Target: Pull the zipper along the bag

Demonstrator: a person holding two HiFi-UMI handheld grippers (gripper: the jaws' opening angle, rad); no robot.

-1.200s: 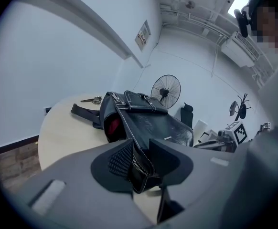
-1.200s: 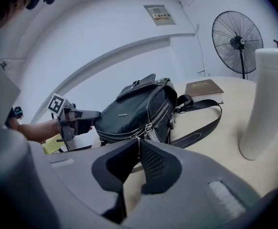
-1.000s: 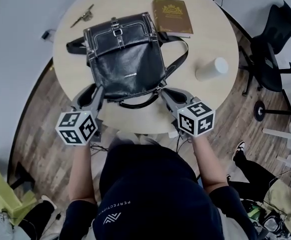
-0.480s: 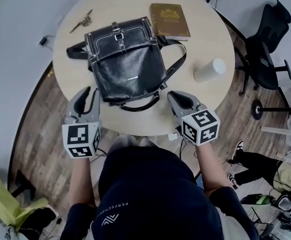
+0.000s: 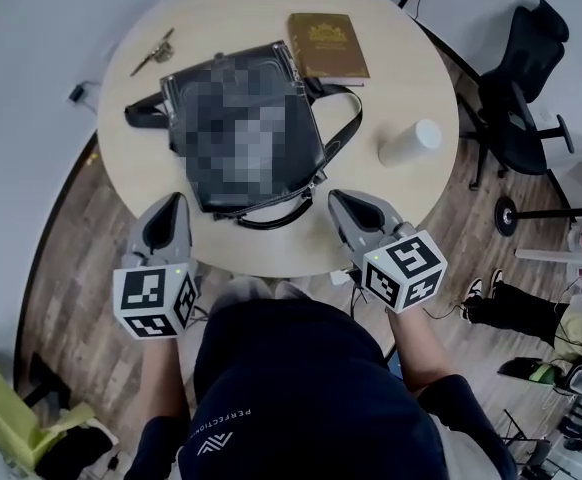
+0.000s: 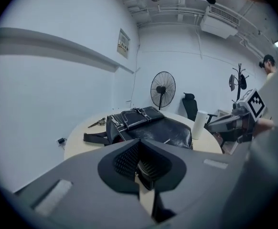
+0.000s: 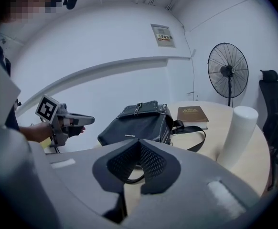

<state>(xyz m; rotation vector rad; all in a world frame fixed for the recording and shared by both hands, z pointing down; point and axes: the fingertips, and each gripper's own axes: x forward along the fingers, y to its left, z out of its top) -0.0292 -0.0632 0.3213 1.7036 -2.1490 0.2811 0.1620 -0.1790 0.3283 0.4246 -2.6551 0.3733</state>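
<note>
Bag lies flat on round tabletop, zipper pull not made out. Left claw and right claw hang at the near edge, clear of bag, both just clenched on nothing. Best approach: reopen, pin bag with one, pinch pull, drag straight along the teeth.
</note>
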